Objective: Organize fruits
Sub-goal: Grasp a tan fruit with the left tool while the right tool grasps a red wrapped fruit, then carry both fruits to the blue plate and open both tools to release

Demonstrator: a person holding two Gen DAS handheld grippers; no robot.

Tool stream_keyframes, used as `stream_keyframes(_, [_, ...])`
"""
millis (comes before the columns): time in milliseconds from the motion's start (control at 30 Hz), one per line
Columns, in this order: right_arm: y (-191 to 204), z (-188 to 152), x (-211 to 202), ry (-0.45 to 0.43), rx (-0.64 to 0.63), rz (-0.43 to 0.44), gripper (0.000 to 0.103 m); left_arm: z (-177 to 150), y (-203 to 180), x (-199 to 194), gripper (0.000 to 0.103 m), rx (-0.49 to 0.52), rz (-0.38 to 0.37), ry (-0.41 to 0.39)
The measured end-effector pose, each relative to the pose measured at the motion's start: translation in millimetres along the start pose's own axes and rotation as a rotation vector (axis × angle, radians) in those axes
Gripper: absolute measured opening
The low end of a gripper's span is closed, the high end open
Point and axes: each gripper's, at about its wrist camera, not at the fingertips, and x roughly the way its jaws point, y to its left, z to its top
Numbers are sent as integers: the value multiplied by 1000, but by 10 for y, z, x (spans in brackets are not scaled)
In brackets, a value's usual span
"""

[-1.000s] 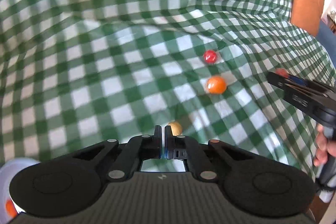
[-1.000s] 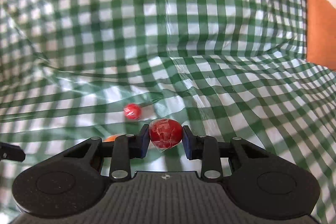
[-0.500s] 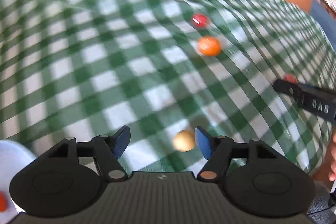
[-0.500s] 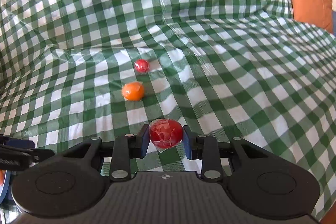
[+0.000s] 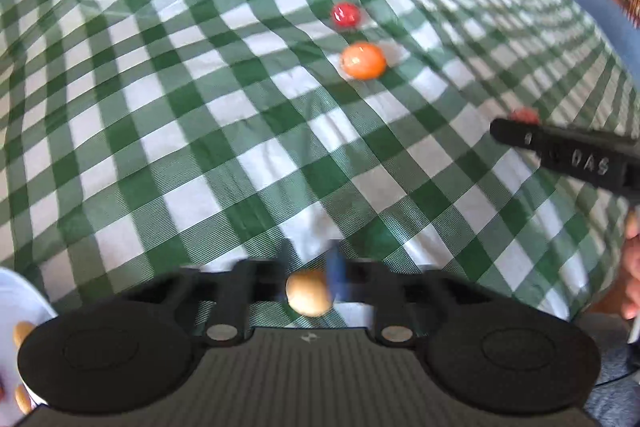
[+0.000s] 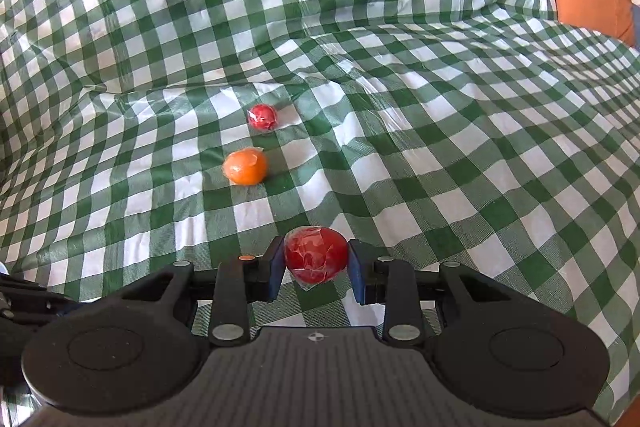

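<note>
Your right gripper [image 6: 316, 269] is clamped on a wrapped red round fruit [image 6: 316, 254]; your left gripper's [image 5: 310, 281] jaws are closing around a small tan fruit [image 5: 309, 291]. An orange fruit [image 6: 245, 167] and a small red one [image 6: 262, 117] remain mid-tablecloth [image 6: 440, 147], uncollected.

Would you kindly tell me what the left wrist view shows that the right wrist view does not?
Only the left wrist view: left tongs closing around a tan fruit, and a white bowl holding fruit.
Only the right wrist view: the wrapped red fruit gripped plainly in the right tongs.
Both: the orange fruit, small red fruit and checked cloth.
</note>
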Motion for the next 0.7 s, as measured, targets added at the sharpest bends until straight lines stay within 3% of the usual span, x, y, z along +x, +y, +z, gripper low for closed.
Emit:
stream_keyframes(33, [16,-8,-10,0,-3,2,34,-39,44,-56,72,-15,7,-24])
stream_keyframes(67, [24,-14,-21,2,-4,3,34,-86,76,-105,79,-19,9,-42])
stream_keyframes(267, [59,-55,-54,11,-10,16,34,-248,59,-116,74,42,21,-24])
stream_keyframes(467, [65,-28,-24,13,-27,27,34,-93,-9,0,74,19,33,-38])
stream_keyframes(533, [55,-18,-8,17,-29,31,34,-19,-19,79,69,8,38,-28])
stream_keyframes(600, [38,-9,13,23,-24,33,34,40,-35,167,57,13,46,-11])
stream_keyframes(633, [30,-6,21,24,-21,33,34,60,-37,206,43,17,45,-2])
stream_keyframes(700, [25,-3,33,26,-16,31,34,96,-42,260,36,19,54,1])
